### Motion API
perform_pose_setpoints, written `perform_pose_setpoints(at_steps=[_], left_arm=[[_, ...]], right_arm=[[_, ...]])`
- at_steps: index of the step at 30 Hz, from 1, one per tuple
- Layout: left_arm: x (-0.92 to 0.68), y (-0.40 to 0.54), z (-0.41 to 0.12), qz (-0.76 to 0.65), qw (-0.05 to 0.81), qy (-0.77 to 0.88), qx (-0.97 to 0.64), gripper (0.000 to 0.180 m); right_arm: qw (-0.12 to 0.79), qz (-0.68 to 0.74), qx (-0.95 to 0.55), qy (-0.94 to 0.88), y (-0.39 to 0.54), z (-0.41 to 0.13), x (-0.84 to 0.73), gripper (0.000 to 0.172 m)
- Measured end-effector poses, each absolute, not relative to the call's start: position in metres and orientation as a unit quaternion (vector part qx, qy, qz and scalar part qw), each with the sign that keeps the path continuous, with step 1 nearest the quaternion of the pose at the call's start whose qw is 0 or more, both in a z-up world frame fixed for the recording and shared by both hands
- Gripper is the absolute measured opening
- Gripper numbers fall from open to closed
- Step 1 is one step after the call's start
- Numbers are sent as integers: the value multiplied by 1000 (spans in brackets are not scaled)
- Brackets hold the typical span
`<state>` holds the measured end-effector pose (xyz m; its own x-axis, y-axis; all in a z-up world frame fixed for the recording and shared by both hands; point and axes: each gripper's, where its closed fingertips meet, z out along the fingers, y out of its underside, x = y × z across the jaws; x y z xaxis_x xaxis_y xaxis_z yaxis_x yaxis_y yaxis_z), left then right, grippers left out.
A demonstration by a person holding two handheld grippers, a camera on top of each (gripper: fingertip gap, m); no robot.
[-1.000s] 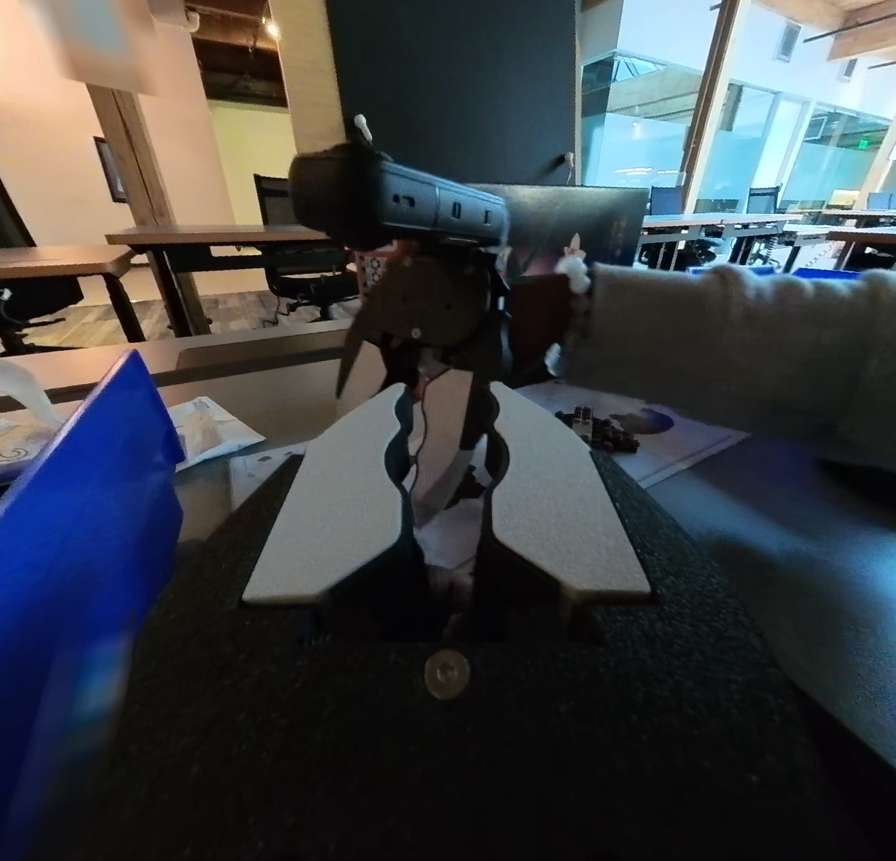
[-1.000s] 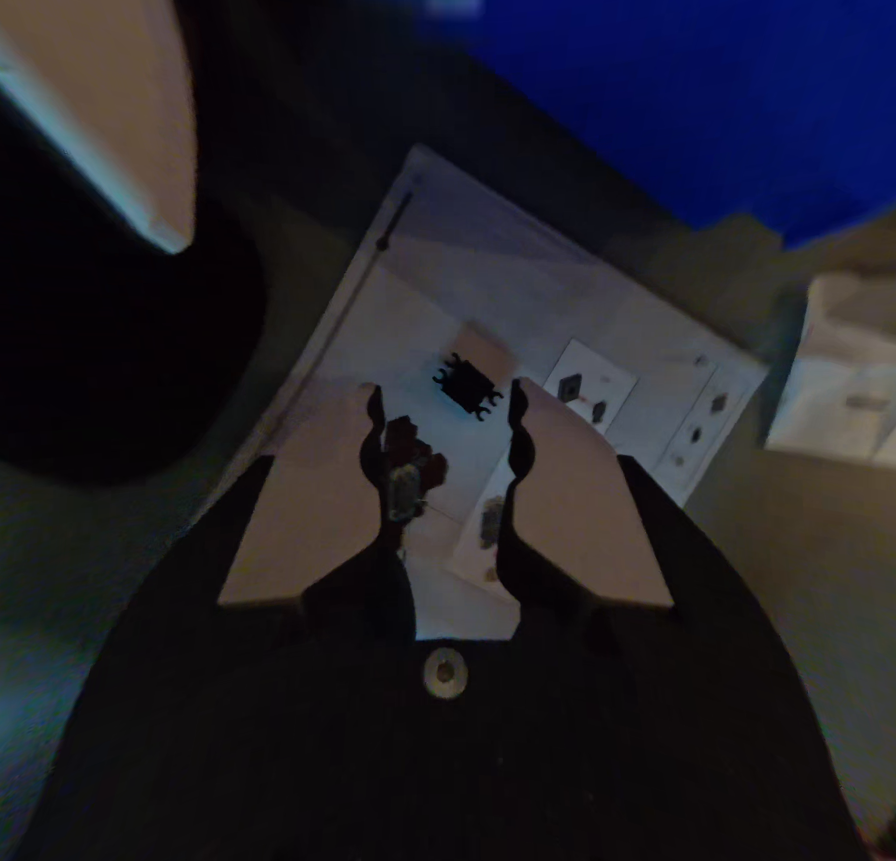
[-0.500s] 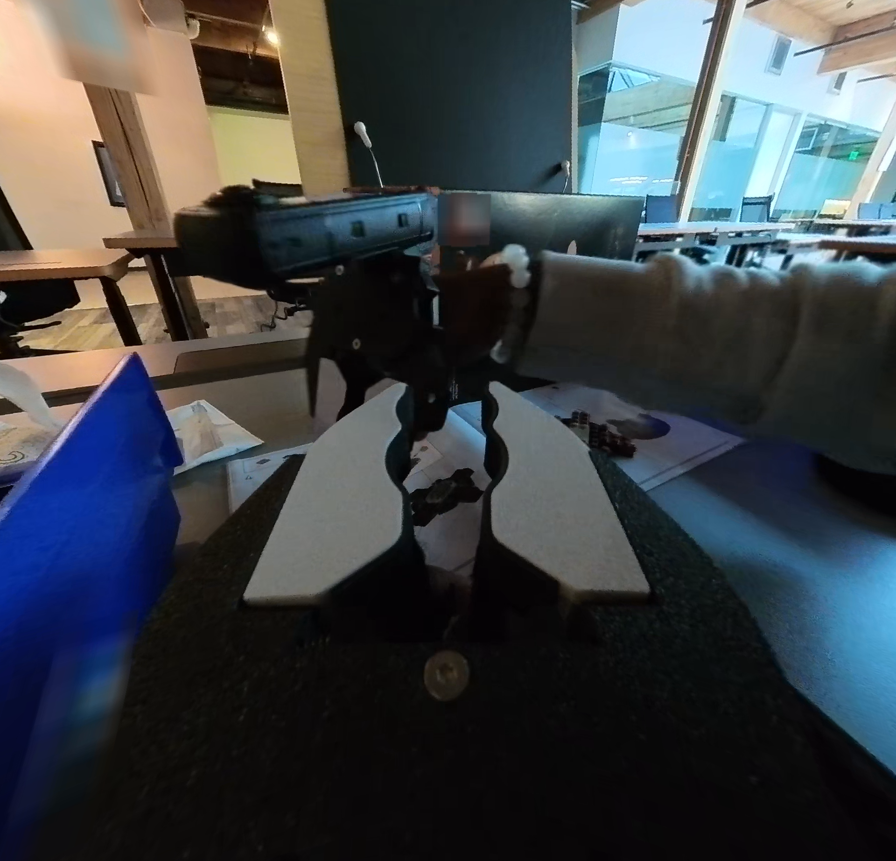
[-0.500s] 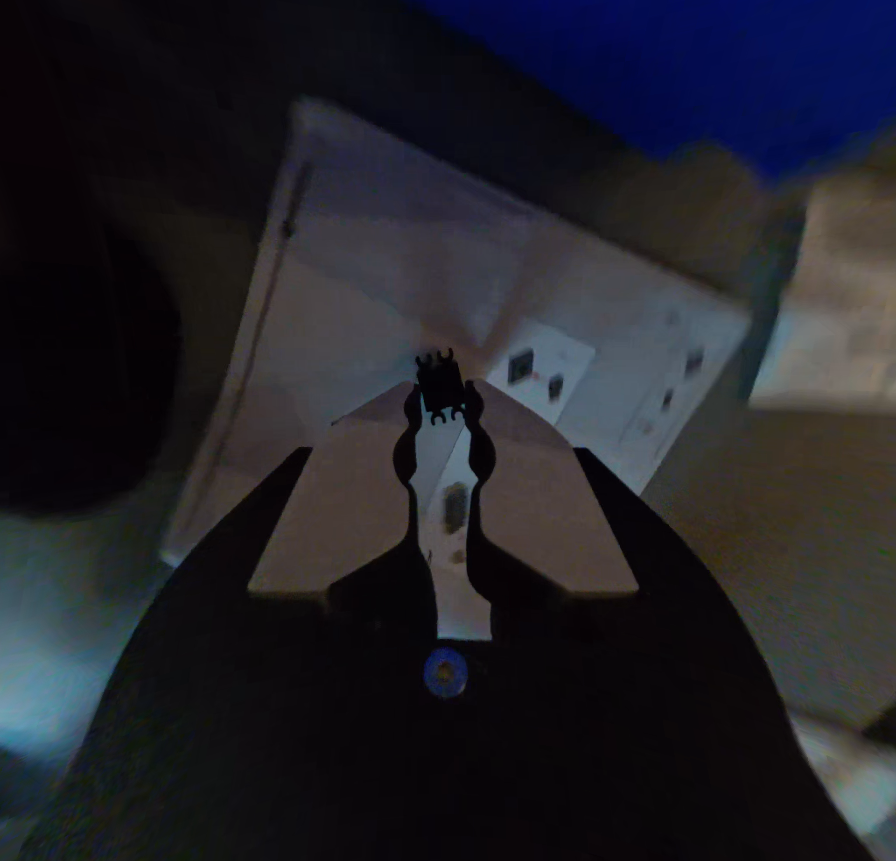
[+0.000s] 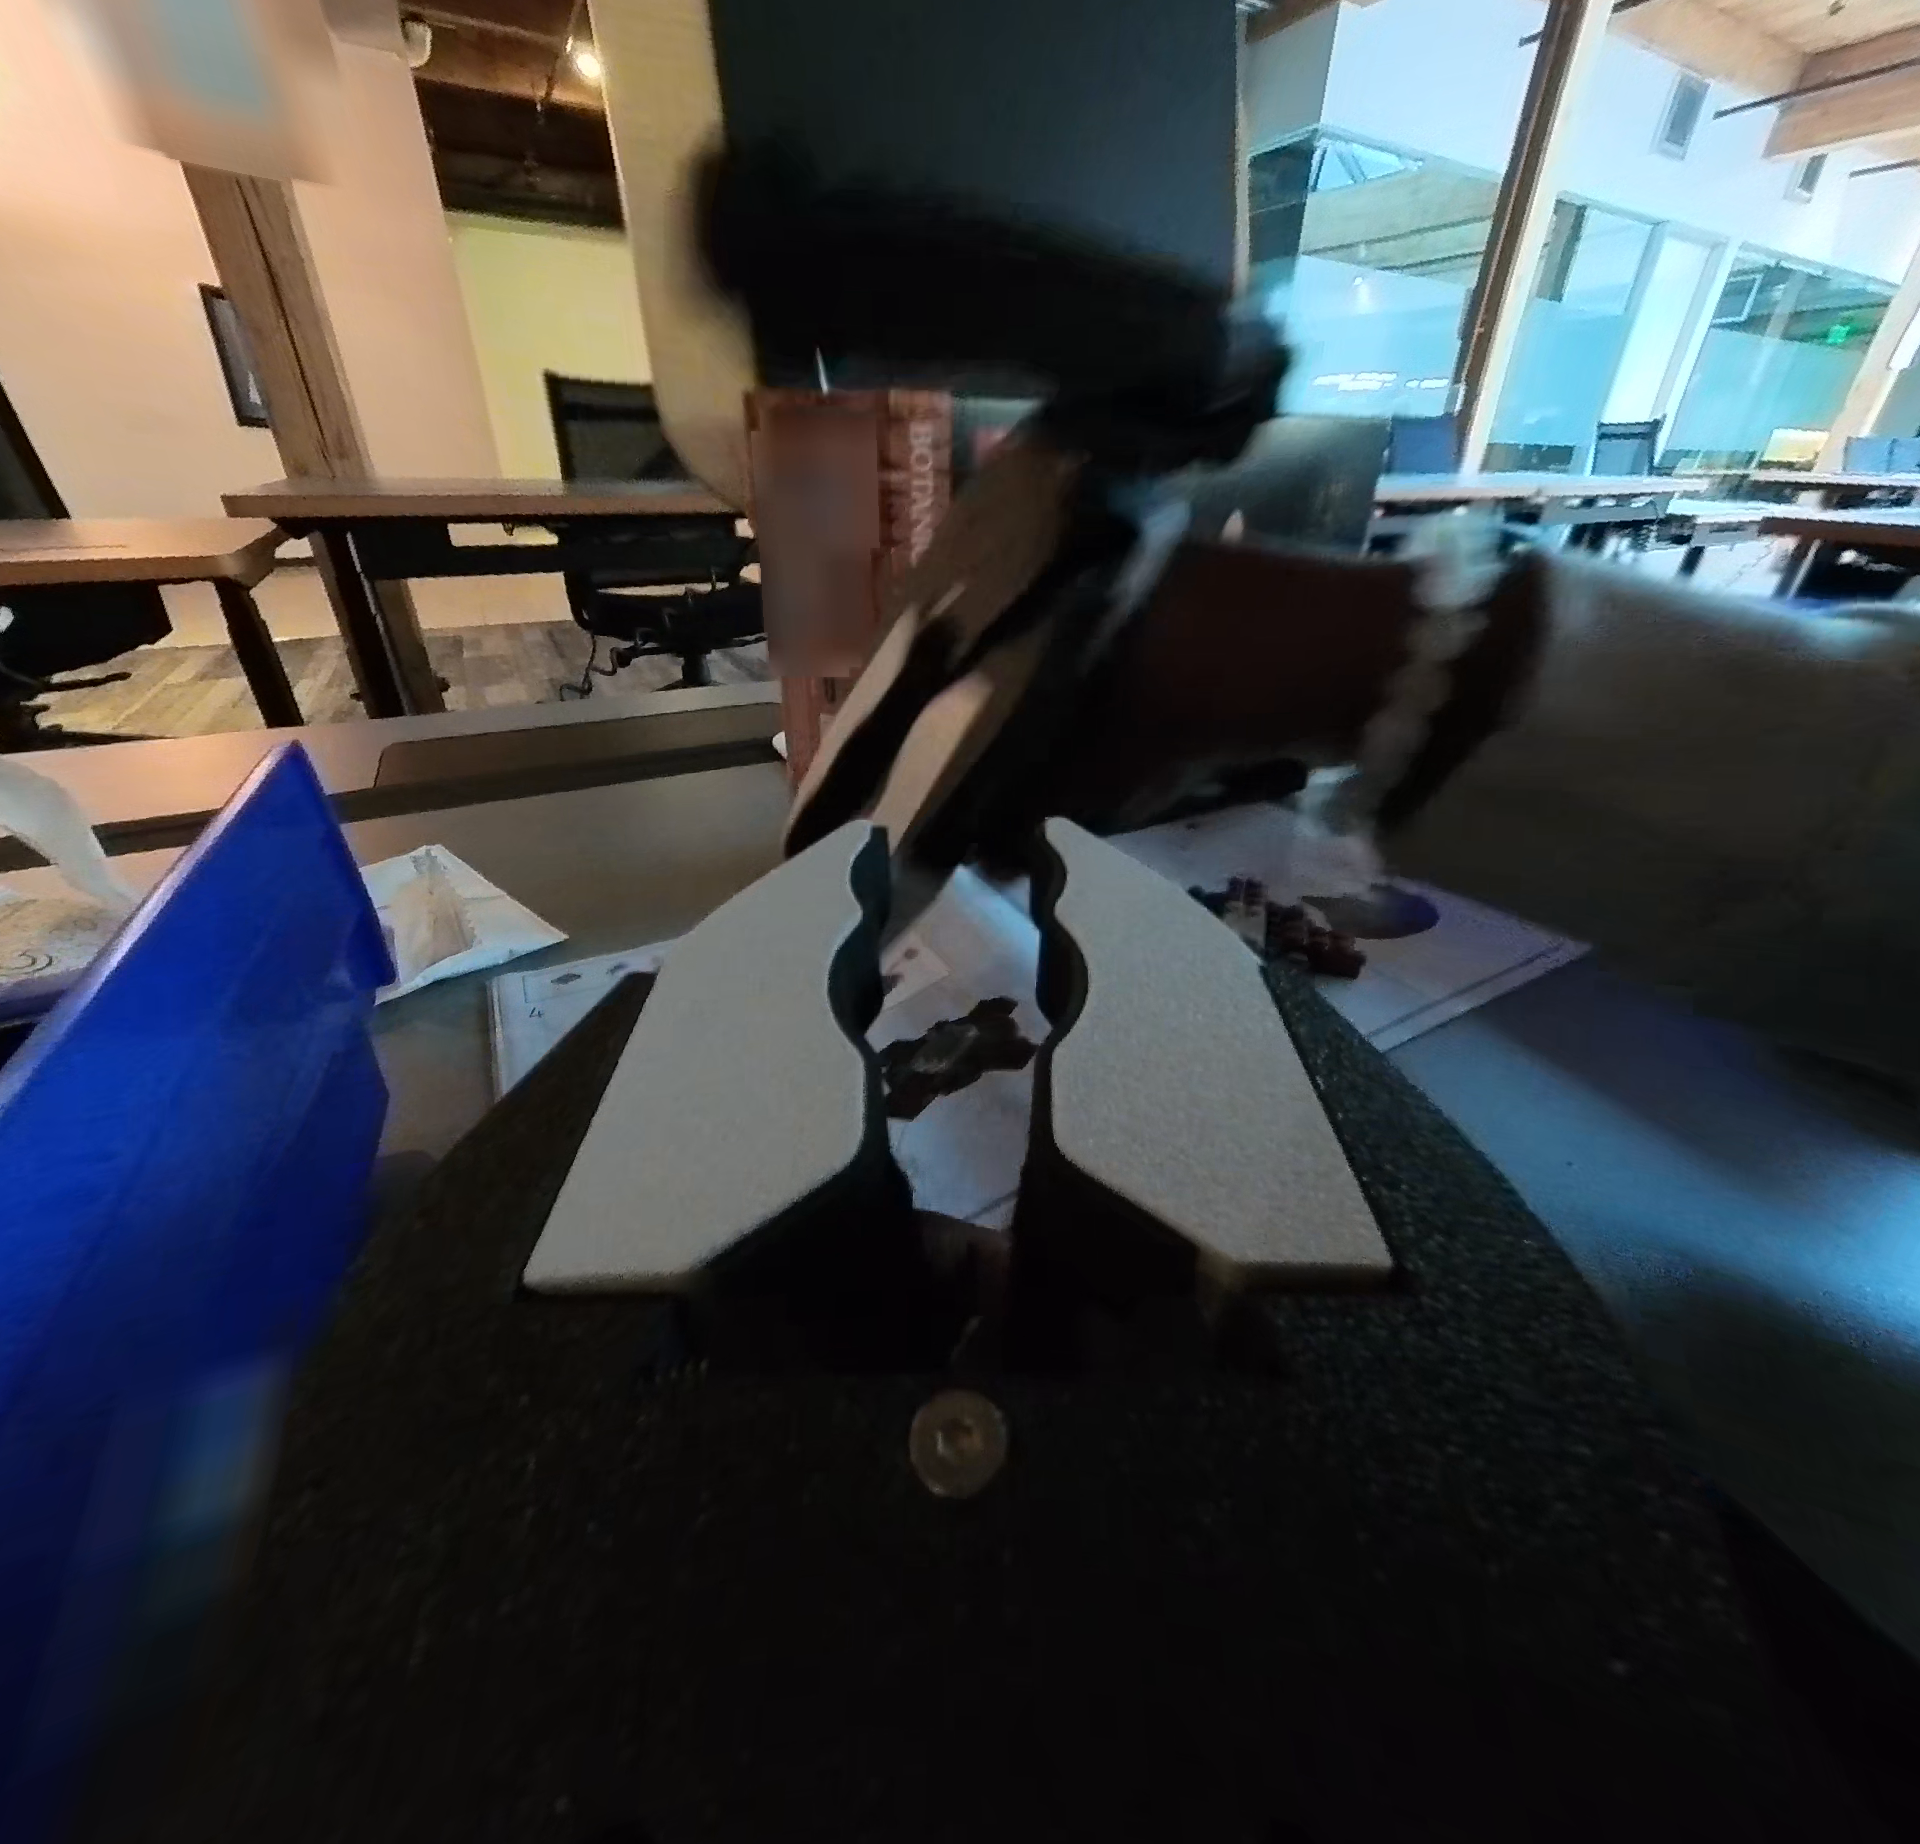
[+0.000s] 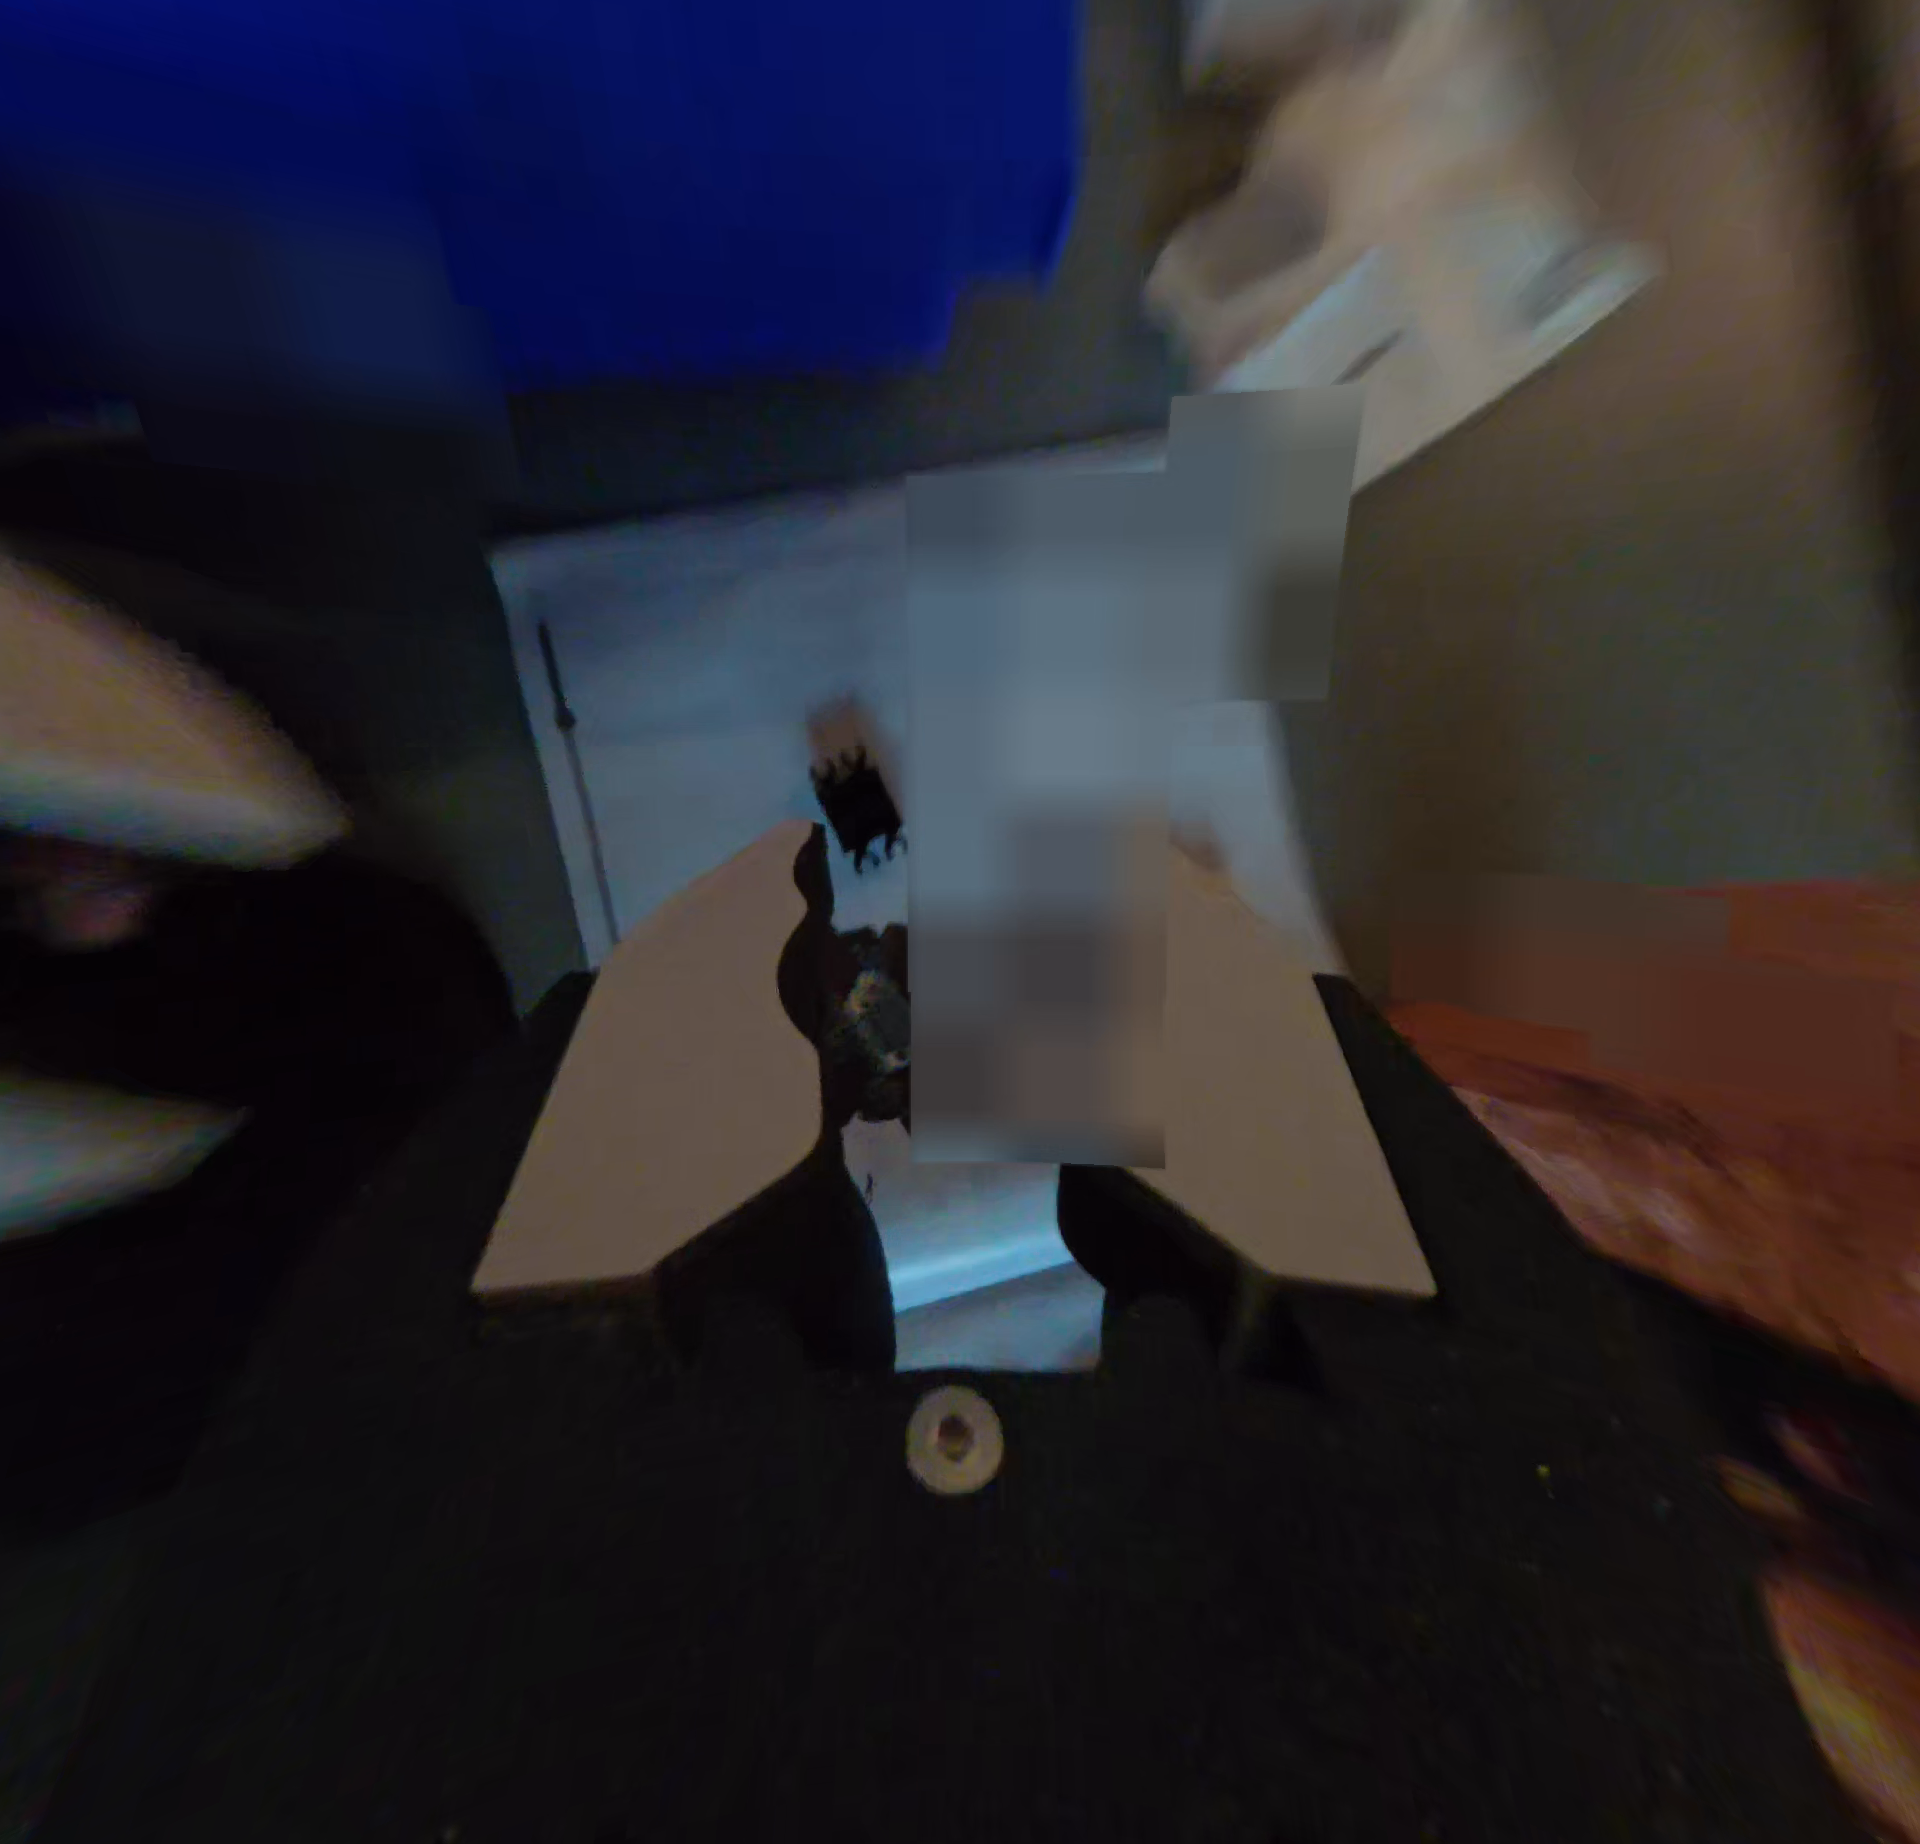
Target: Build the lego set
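Dark brick pieces [image 5: 956,1051] lay loose on the white sheet [image 5: 1455,963], framed by the left gripper [image 5: 956,859], whose fingers stood apart without pressing on them. Just above the sheet, the right gripper [image 5: 873,776] hung tilted, fingers also apart, with nothing visibly between them.

Left view bright, daylight from windows [image 5: 1662,340]; right view dim, motion-blurred; wide-angle edge distortion.

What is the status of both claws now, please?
Left claw part open, dark piece between pads, grip unclear. Right claw over paper, one tip masked. Blue bin close left.
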<state>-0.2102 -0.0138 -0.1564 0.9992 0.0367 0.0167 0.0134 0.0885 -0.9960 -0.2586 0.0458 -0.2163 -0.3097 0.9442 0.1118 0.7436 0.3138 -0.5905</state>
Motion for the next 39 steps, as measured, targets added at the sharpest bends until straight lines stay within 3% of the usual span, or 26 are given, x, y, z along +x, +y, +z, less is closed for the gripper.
perform_pose_setpoints(at_steps=[2, 4, 8, 9, 10, 12, 15, 17, 18, 19, 21, 22, 23, 24, 25, 27, 28, 30, 31, 33, 35, 39], left_arm=[[-213, -12, -161, 11, 729, -25, -684, 25], [-214, -10, -165, 12, 719, -28, -694, 25], [-221, -5, -171, 15, 669, -21, -743, 11], [-223, -3, -170, 3, 658, -24, -753, 11], [-225, -2, -168, -6, 654, -32, -756, 11], [-233, -2, -165, 0, 650, -47, -759, 16], [-243, 0, -181, 30, 601, -53, -797, 50], [-240, 3, -190, 24, 587, -53, -808, 57], [-234, 4, -191, 17, 590, -42, -806, 38], [-229, 5, -189, 16, 600, -30, -799, 0], [-227, 9, -190, 30, 601, -26, -798, 0], [-228, 11, -192, 43, 599, -27, -799, 0], [-229, 12, -194, 50, 598, -31, -799, 11], [-229, 14, -198, 48, 594, -37, -802, 39], [-228, 16, -202, 38, 585, -44, -809, 29], [-216, 18, -209, 2, 578, -16, -816, 9], [-214, 18, -208, -3, 586, -8, -810, 0], [-217, 19, -210, 11, 582, -7, -813, 0], [-218, 20, -210, 15, 579, -8, -815, 0], [-217, 22, -213, 15, 572, -5, -820, 7], [-215, 23, -215, 12, 568, 2, -823, 13], [-217, 24, -213, 5, 575, -9, -818, 9]], right_arm=[[319, 281, -518, -742, 49, -181, -249, 36], [385, 332, -505, -698, 52, -155, -231, 45], [366, 365, -541, -664, 52, -155, -200, 66], [374, 377, -538, -655, 51, -153, -196, 61], [396, 388, -527, -644, 52, -148, -192, 45], [466, 403, -499, -610, 58, -133, -185, 0], [481, 394, -517, -588, 66, -141, -178, 0], [462, 378, -535, -598, 67, -158, -177, 2], [465, 375, -534, -598, 67, -163, -178, 24], [470, 375, -536, -593, 67, -167, -180, 23], [461, 382, -527, -604, 60, -175, -180, 21], [462, 390, -513, -610, 56, -177, -180, 0], [474, 388, -519, -597, 60, -178, -181, 0], [476, 386, -522, -593, 62, -181, -182, 0], [475, 389, -520, -594, 61, -185, -184, 4], [478, 393, -530, -580, 66, -190, -189, 62], [473, 398, -537, -574, 67, -193, -192, 82], [459, 428, -548, -554, 65, -195, -195, 104], [449, 454, -542, -546, 60, -193, -196, 101], [436, 493, -535, -529, 55, -188, -194, 77], [444, 511, -502, -538, 48, -180, -185, 0], [450, 481, -502, -560, 48, -188, -186, 0]])
